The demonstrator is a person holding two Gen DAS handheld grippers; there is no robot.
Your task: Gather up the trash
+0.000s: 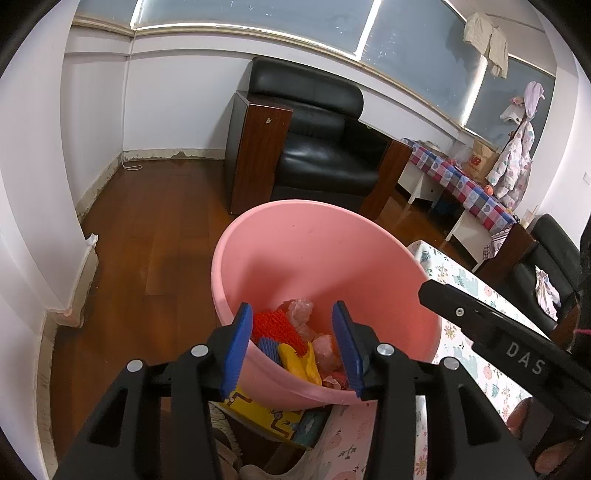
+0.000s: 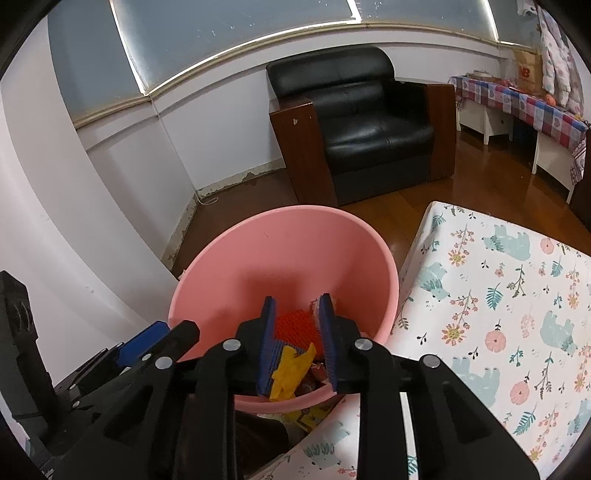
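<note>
Over the pink basin [image 1: 295, 251], your left gripper [image 1: 293, 345] gapes wide and empty, your right gripper [image 2: 297, 341] narrowly parted, gripping nothing.

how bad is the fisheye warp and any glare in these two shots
Left wrist view: window frame bows strongly, dark vignette at corners, pink bucket sharp. Right wrist view: same bowing, a bright sheen on the wood floor beside the floral tablecloth.

Your left gripper [image 1: 291, 345] hangs over the pink basin [image 1: 325, 251] with its blue pads spread wide and nothing between them. Below lie an orange mesh piece [image 1: 275, 326], yellow scrap [image 1: 297, 363] and crumpled pinkish wrappers [image 1: 301, 312]. Your right gripper [image 1: 491, 325] juts in from the right, above the floral cloth [image 1: 476, 358].
</note>
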